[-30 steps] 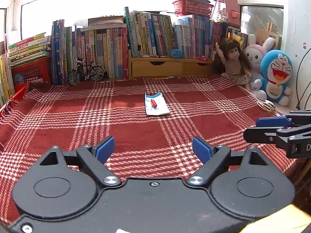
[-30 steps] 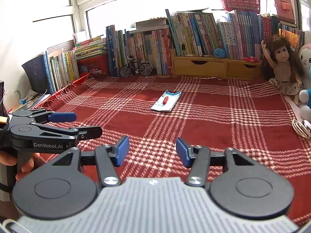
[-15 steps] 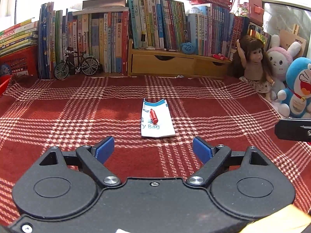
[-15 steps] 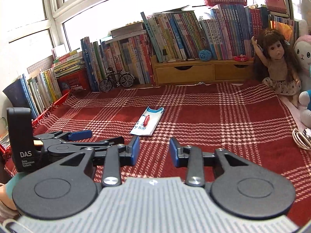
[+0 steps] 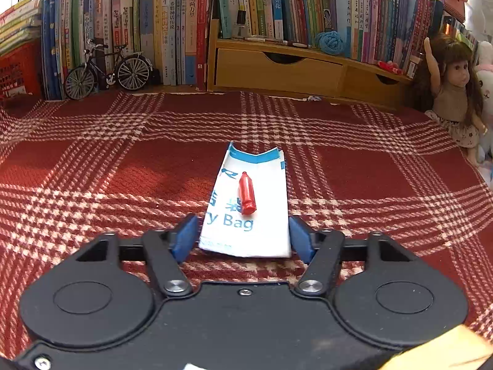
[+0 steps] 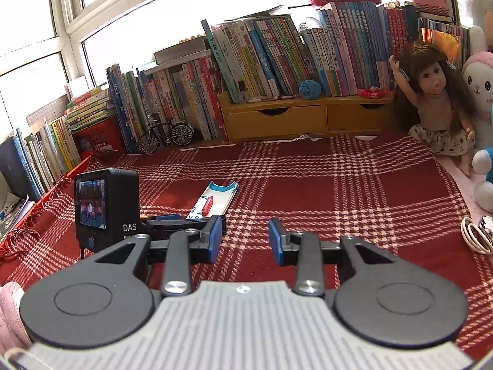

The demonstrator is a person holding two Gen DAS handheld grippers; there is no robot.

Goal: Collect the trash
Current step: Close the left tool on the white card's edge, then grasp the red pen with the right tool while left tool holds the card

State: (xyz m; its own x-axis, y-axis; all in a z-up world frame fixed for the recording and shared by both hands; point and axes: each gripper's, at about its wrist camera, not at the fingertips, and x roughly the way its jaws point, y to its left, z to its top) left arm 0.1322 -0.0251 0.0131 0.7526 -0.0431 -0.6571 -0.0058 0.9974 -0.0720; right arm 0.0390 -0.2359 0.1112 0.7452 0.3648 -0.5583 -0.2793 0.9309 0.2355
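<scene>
Plaid cloth bears bag; left tongs closing around it; right tongs apart.

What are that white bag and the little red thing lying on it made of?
The bag looks like thin paper, perhaps coated: matte white, blue print, far end curling up. The red cap looks like hard, smooth plastic, with a slight sheen and a moulded taper. It is probably a pen cap.

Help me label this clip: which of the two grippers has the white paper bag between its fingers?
The left gripper: its closing blue pads flank the near end of the white paper bag. The right gripper has only red checked cloth between its fingers.
</scene>
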